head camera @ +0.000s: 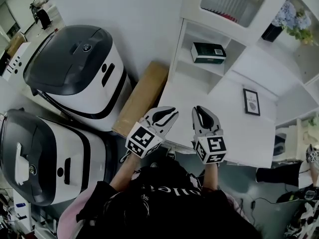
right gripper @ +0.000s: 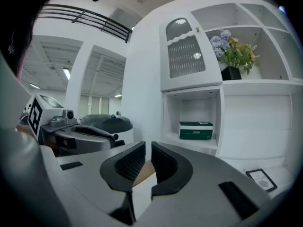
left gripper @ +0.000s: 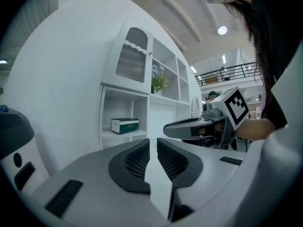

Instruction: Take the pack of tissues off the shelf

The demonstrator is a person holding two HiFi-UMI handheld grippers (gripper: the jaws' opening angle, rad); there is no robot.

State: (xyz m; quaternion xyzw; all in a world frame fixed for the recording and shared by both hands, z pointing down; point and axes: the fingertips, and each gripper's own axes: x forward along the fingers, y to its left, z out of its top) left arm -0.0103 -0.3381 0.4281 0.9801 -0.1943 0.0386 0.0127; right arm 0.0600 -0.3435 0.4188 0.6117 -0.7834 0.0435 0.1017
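Observation:
The pack of tissues (head camera: 208, 52), a dark green and white box, lies in a low open cubby of the white shelf unit (head camera: 192, 81). It shows small in the left gripper view (left gripper: 125, 125) and in the right gripper view (right gripper: 196, 130). My left gripper (head camera: 166, 116) and right gripper (head camera: 204, 115) are held side by side before the unit's low counter, well short of the pack. Both are shut with nothing between the jaws. The left gripper view has its jaws (left gripper: 153, 155) nearly touching; the right gripper view (right gripper: 148, 161) is the same.
Two large white and black machines (head camera: 75, 68) (head camera: 45, 158) stand at the left. A brown cardboard box (head camera: 142, 98) leans between them and the shelf unit. A small framed picture (head camera: 251, 101) lies on the counter. A vase of flowers (head camera: 284, 21) sits on a higher shelf.

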